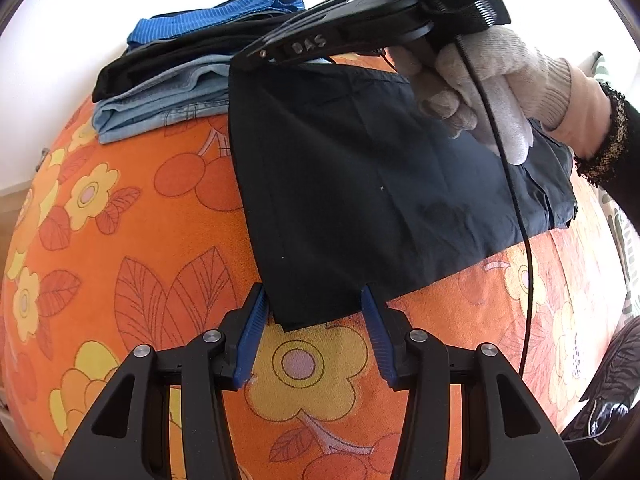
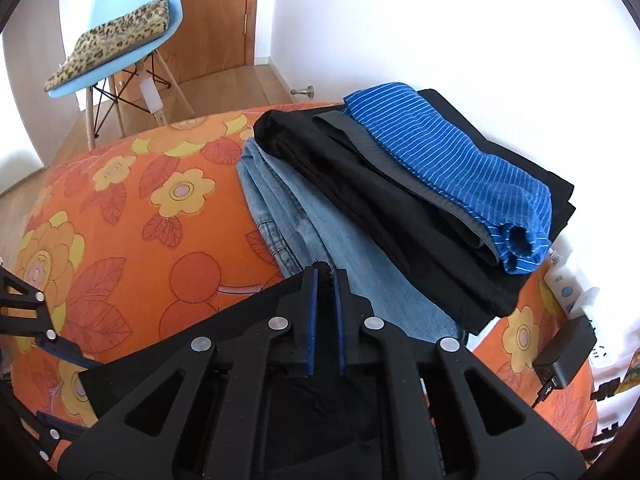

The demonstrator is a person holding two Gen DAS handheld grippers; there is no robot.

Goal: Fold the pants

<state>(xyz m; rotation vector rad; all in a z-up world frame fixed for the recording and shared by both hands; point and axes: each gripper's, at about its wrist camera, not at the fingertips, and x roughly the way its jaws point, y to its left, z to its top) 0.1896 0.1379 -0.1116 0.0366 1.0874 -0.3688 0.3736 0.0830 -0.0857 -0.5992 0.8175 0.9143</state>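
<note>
Dark navy pants lie folded on the orange flowered bedspread. My left gripper is open, its blue pads on either side of the pants' near corner. My right gripper is shut on the far edge of the pants. In the left wrist view it shows at the top, held by a white-gloved hand and pinching the far left corner. The left gripper's fingers show at the left edge of the right wrist view.
A stack of folded clothes sits at the far side of the bed: light blue jeans, black garments and blue striped fabric on top. A blue chair stands on the wood floor. A black charger lies at right.
</note>
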